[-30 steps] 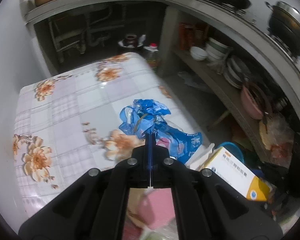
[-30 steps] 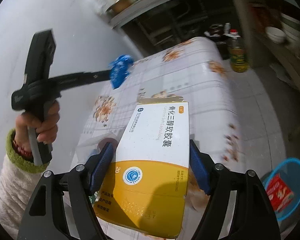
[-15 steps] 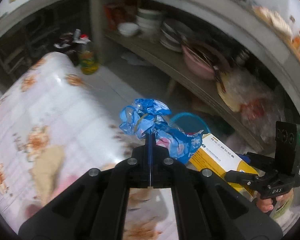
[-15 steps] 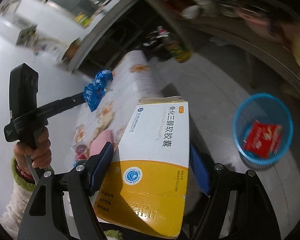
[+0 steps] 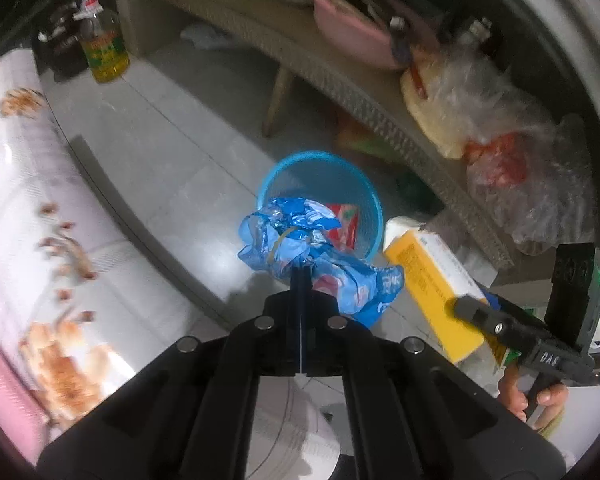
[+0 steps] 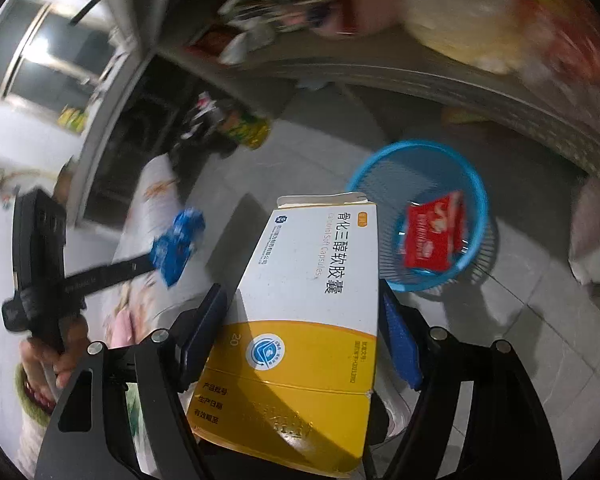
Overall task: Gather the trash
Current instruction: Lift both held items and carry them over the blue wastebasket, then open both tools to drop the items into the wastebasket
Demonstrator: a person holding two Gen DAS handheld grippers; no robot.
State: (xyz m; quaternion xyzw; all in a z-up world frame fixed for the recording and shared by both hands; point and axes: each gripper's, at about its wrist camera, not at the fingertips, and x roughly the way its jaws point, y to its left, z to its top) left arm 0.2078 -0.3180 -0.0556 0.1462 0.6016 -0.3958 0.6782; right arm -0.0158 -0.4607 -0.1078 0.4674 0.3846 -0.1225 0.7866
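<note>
- Wrapper, crumpled blue, sits pinched in your fully closed left gripper.
- Your right gripper clamps the medicine box, jaws wide.
- Blue basket lies just beyond both.

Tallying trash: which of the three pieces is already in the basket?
The red packet, lying loose inside the blue basket. The blue wrapper and medicine box are in grippers.

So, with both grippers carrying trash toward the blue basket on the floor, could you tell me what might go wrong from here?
1. The crumpled blue wrapper is pinched only at one edge by the left gripper; it may drift past the blue basket when let go.
2. The medicine box in the right gripper looks wide against the basket; it might catch on the rim.
3. The red packet already inside leaves less room.
</note>
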